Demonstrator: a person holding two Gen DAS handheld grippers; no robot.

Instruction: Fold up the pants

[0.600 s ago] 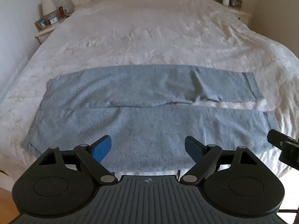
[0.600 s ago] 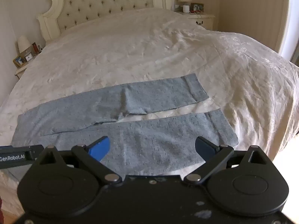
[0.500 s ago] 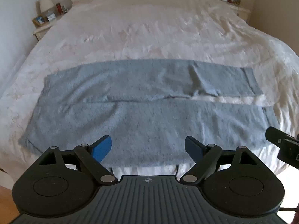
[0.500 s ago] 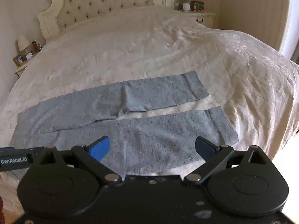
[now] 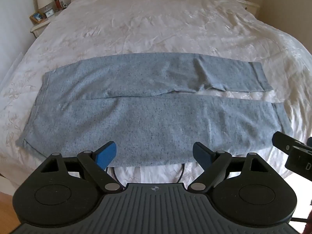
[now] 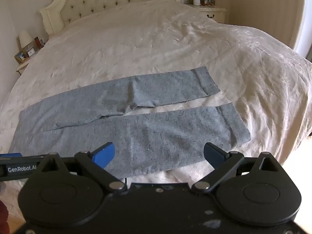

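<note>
Grey-blue pants [image 5: 148,109] lie flat across the near end of the bed, waistband at the left, both legs running to the right with a narrow gap between them. In the right wrist view the same pants [image 6: 156,128] show their leg hems at the right. My left gripper [image 5: 155,153] hovers open above the near leg's front edge, with nothing between its blue pads. My right gripper [image 6: 159,152] stands wide open over the near leg further right, also with nothing in it. Part of the right gripper [image 5: 292,152] shows at the right edge of the left wrist view.
A cream bedspread [image 5: 156,23] covers the large bed, wrinkled, with a tufted headboard [image 6: 109,2] at the far end. Nightstands with lamps and small items stand at the far left [image 5: 42,17] and far right [image 6: 210,9]. A dark cable [image 5: 181,173] loops on the bed's near edge.
Both grippers have sunk a little closer to the pants, which now sit larger and lower in view. Both keep their jaws spread and the pants have not moved.
</note>
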